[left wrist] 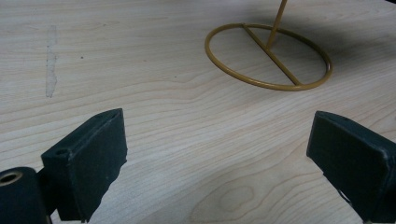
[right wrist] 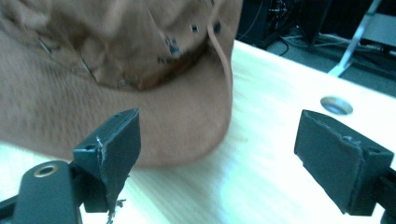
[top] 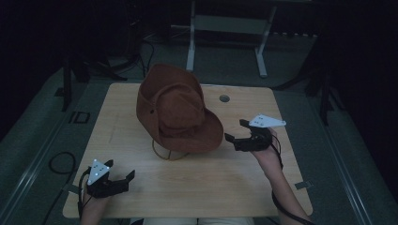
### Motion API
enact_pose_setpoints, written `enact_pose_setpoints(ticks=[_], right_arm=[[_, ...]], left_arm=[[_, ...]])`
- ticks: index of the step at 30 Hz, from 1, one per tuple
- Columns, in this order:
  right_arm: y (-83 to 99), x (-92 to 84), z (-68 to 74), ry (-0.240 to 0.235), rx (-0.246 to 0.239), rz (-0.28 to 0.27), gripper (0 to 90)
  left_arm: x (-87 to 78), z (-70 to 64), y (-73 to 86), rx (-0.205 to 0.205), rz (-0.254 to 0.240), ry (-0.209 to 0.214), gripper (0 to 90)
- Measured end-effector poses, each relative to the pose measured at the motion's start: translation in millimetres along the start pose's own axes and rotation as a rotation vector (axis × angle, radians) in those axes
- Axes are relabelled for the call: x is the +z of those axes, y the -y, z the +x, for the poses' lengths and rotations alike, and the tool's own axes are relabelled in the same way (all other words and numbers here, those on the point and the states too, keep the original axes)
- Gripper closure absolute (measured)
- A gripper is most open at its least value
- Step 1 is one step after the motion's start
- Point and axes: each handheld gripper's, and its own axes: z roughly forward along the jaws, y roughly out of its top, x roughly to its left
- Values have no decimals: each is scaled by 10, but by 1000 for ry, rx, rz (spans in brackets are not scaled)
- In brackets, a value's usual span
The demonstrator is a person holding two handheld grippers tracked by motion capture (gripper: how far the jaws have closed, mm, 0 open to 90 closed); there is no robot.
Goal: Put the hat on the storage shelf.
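My right gripper (top: 233,131) is spread wide just beside the brim of the hat (top: 176,110), which sits on a stand (left wrist: 268,57) toward the table's (top: 234,183) far edge. My left gripper (top: 126,179), jaws apart and empty, hovers at the near left corner.

At the left of the high view, the grey floor (top: 47,122) beside the table carries dark marks, perhaps "ID"; nothing else is legible.

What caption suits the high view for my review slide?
Brown hat perched on a wire stand on the table; open right gripper near its brim, open left gripper apart.
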Motion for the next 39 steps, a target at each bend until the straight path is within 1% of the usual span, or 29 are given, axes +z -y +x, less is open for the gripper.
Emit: enact_pose_setpoints(ticks=[9,16,19,21,23,24,26,27,30,34,36,37,39], right_arm=[[417,-58,-74,9,39,32,145],[693,-100,-74,12,59,48,144],[794,-132,-48,40,49,44,139],[860,-145,-31,37,50,53,130],[935,-161,-6,59,42,58,126],[972,-164,-2,56,46,66,115],[1042,-177,3,76,52,70,115],[1070,-183,-3,72,55,74,114],[1138,-220,-18,89,50,73,115],[1230,-276,-31,85,37,67,115],[1261,-307,-36,95,32,70,115],[1268,-327,-39,97,33,60,115],[1283,-368,-41,95,35,58,115]], left_arm=[[8,-5,1,2,4,0,57],[13,-4,4,0,6,3,58],[14,-7,3,-1,4,4,57],[15,-8,4,1,5,3,58],[17,-14,5,7,7,-1,57],[18,-15,5,6,7,3,57],[20,-19,4,7,8,7,57],[20,-19,4,8,9,9,57],[18,-16,5,4,7,8,57],[21,-9,6,2,7,4,57],[26,-10,6,2,8,5,57],[26,-13,5,4,9,7,57],[22,-20,3,4,5,8,57]])
